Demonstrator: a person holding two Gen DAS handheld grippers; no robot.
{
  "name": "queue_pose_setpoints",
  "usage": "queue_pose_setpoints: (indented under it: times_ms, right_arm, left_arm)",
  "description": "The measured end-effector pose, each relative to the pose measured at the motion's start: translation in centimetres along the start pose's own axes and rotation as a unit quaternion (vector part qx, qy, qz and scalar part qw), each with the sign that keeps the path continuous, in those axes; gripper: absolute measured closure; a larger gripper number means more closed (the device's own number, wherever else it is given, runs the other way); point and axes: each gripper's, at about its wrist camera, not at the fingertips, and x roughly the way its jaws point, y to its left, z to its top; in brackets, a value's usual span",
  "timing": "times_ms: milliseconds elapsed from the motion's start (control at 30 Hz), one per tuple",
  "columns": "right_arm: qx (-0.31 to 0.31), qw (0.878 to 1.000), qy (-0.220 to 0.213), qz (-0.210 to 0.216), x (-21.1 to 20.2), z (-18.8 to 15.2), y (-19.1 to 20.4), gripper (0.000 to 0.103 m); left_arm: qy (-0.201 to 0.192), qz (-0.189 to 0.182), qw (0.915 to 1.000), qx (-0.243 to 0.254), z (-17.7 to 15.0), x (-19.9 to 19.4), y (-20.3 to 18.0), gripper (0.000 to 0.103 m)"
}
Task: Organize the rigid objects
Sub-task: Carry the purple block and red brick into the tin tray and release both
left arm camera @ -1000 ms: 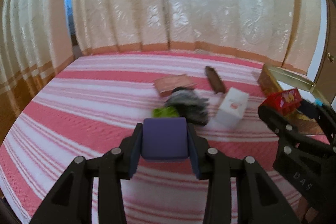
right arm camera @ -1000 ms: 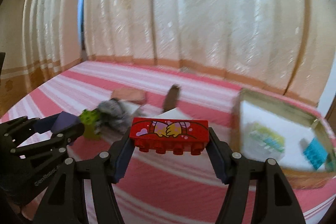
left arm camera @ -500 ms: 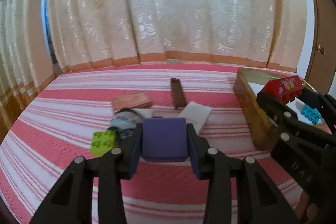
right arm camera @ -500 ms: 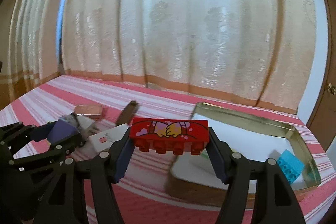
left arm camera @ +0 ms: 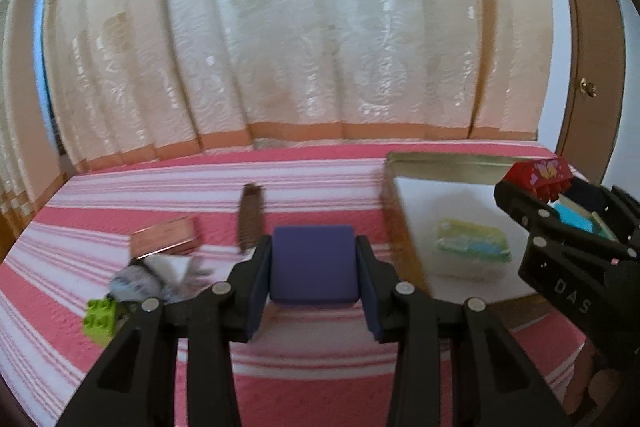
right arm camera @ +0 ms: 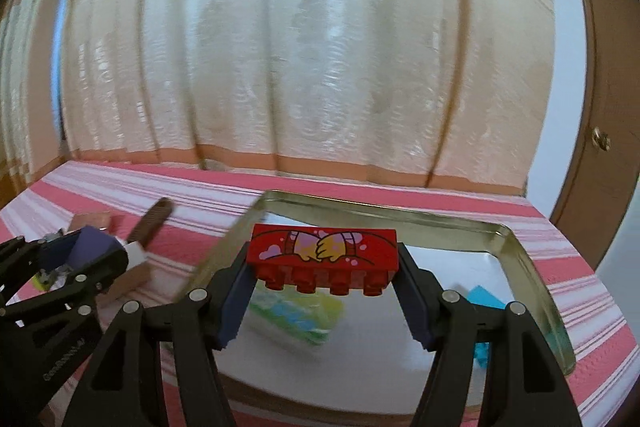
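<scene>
My left gripper (left arm camera: 314, 273) is shut on a purple cube (left arm camera: 313, 269), held above the striped bed just left of the gold metal tin (left arm camera: 404, 247). Over the tin (right arm camera: 532, 275), my right gripper (right arm camera: 325, 267) is shut on a red printed toy brick (right arm camera: 324, 247), studs facing down. In the left wrist view that brick (left arm camera: 538, 175) shows at the right, above the tin. Inside the tin lie a green-and-blue packet (right arm camera: 296, 315) and a cyan brick (right arm camera: 482, 301). The left gripper (right arm camera: 86, 255) appears at the left edge of the right wrist view.
On the pink striped bedcover (left arm camera: 120, 187) lie a lime brick (left arm camera: 100, 315), a grey crumpled wrapper (left arm camera: 154, 277), a copper-coloured box (left arm camera: 164, 239), a brown bar (left arm camera: 250, 217) and a white box (right arm camera: 132, 267). Curtains hang behind; a wooden door (left arm camera: 588, 67) stands at the right.
Both grippers have swept right across the bed with their loads. The tin has come from the right edge toward the middle of both views, and the loose items have slid left.
</scene>
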Motion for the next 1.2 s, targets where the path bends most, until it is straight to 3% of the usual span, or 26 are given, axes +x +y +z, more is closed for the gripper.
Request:
queue_pose_setpoints:
  times_ms: [400,833,1200]
  right_arm:
    - [0.043,0.998,0.011,-0.034,1.3,0.2,-5.7,0.035]
    - [0.088,0.994,0.013,-0.063,2.4,1.2,-11.2,0.035]
    - [0.122,0.99,0.056,-0.051,4.2,1.4,-14.5,0.035]
  left_arm:
    - [-0.011,-0.037,0.9991,0.019,1.8,1.9,-6.0,0.064]
    - [0.0,-0.055,0.9982,0.024,3.1,3.8,-9.6,0.064]
    - [0.045,-0.074,0.9954,0.043,4.1,6.5,-14.7,0.064]
